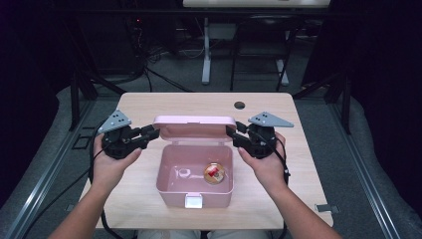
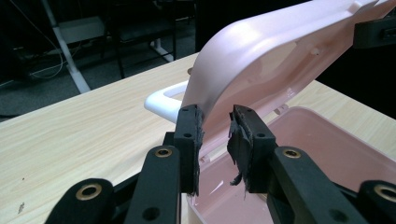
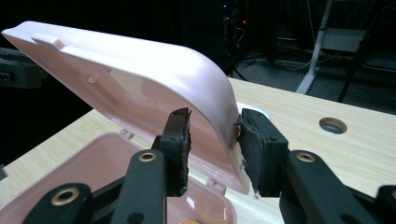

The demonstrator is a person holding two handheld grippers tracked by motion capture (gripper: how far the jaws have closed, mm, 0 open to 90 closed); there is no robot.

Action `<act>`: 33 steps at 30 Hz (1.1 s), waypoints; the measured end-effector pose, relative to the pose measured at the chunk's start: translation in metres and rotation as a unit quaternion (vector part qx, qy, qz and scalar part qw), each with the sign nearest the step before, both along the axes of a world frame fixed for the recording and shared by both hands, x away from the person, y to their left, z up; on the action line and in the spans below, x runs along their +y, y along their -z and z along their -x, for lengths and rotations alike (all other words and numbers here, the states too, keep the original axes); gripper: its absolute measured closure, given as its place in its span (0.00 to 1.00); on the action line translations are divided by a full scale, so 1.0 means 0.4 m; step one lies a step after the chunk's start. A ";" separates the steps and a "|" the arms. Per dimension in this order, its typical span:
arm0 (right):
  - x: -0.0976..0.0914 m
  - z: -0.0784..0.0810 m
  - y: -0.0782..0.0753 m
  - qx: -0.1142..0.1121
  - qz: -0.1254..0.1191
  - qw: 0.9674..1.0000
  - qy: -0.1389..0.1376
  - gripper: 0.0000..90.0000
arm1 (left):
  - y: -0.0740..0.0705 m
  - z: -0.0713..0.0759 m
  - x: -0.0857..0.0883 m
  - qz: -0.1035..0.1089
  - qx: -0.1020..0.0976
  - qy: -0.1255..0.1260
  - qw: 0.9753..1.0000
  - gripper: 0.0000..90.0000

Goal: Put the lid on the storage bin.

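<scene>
Pink box (image 1: 194, 186) sits mid-bench, lid (image 1: 194, 128) up. Left gripper (image 1: 153, 133) and right gripper (image 1: 232, 133) straddle the lid's side edges, fingers parted, not clamping — move both together, evenly, no twisting the hinge.

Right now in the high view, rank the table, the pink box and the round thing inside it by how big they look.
1. Table, by far the largest.
2. Pink box, base with its raised lid.
3. Round amber thing lying in the box, the smallest.
</scene>
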State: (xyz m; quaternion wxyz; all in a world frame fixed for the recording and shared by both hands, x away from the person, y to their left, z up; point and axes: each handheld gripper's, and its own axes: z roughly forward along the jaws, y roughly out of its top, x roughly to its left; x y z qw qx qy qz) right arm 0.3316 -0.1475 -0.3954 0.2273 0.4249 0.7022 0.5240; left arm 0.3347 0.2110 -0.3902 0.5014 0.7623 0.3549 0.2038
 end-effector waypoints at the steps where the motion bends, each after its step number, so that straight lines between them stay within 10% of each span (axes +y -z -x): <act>1: -0.001 0.003 0.001 0.001 0.000 1.000 -0.001 0.70 | 0.000 0.003 0.001 0.000 0.000 0.001 1.000 0.80; 33: -0.028 0.061 0.028 0.007 0.000 1.000 -0.023 0.79 | 0.021 0.072 0.008 -0.007 -0.008 0.015 1.000 0.86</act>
